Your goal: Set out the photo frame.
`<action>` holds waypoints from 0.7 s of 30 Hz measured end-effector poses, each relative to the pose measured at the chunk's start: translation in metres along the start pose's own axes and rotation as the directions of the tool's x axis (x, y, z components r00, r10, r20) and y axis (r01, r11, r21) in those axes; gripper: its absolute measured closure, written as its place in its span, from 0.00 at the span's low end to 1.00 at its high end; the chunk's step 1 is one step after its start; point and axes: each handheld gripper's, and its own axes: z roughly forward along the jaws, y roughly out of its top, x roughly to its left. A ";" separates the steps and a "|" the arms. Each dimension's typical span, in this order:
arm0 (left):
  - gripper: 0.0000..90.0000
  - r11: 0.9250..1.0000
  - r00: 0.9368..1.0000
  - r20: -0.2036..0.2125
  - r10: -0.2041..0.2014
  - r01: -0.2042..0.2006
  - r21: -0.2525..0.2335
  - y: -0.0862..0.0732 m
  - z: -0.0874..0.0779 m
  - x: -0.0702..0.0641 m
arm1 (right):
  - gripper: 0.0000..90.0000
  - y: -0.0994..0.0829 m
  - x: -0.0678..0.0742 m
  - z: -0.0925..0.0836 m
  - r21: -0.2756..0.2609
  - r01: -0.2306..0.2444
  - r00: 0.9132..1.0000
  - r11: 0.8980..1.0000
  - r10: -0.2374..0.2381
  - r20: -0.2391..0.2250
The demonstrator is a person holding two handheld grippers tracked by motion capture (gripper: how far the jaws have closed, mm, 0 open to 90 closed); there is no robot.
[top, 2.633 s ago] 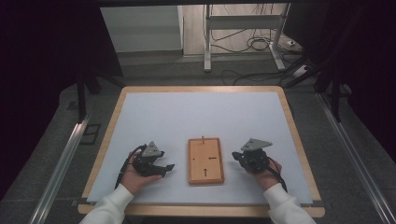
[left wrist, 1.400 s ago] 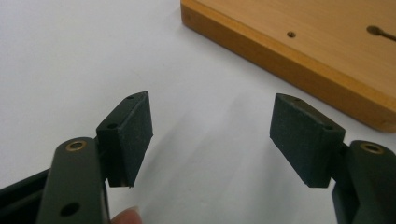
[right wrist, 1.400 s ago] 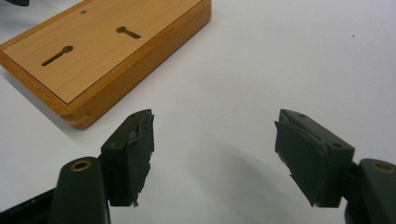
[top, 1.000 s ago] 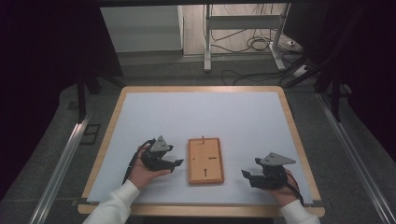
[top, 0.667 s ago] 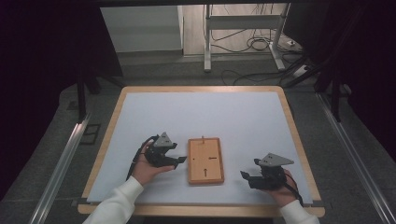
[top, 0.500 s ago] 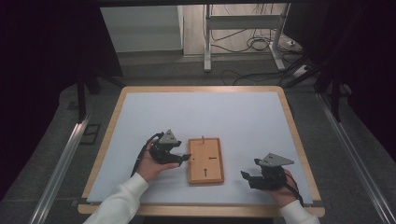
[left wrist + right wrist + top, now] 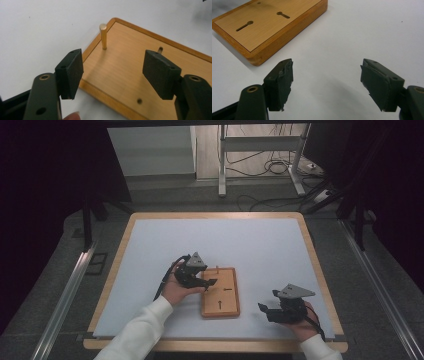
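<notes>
One wooden board (image 7: 220, 292) is lying on the white mat (image 7: 150, 250) in the high view, near your edge of the table (image 7: 320, 265), and you are bringing your left gripper (image 7: 207, 281) over its left edge while your right gripper (image 7: 264, 310) is hovering off to the board's right, apart from it. Nothing is being carried by either gripper, so the work looks to be at its start: the reach is under way, the grasp is not yet made. Beyond the table you are facing a dark floor with loose cables (image 7: 265, 167) and the legs of a metal stand (image 7: 260, 155); dark curtains are hanging on both sides.

Looking along the left gripper's jaws, you are aiming at a brass peg (image 7: 103, 36) standing upright near the board's corner. The jaws are standing spread, though they have just been closing a little, and nothing is between the pads (image 7: 71, 71); the peg is well ahead of them. A slot and a small hole are showing in the board's top. My judgement is that seizing the peg is what remains.

Looking along the right gripper's jaws, you are holding them spread over bare white mat, gripping nothing. The board's corner is lying ahead and to the left, with two keyhole slots (image 7: 244, 26) cut in its top.
</notes>
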 end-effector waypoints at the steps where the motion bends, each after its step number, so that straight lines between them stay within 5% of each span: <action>1: 0.38 1.000 1.000 -0.001 0.003 -0.003 -0.003 0.002 0.002 0.000 | 0.29 0.000 0.000 0.000 0.000 0.000 1.000 1.000 0.000 0.000; 21: 0.68 1.000 1.000 0.006 0.005 -0.005 0.001 0.012 0.033 0.005 | 0.29 -0.001 -0.001 0.000 0.005 -0.002 1.000 1.000 0.002 0.001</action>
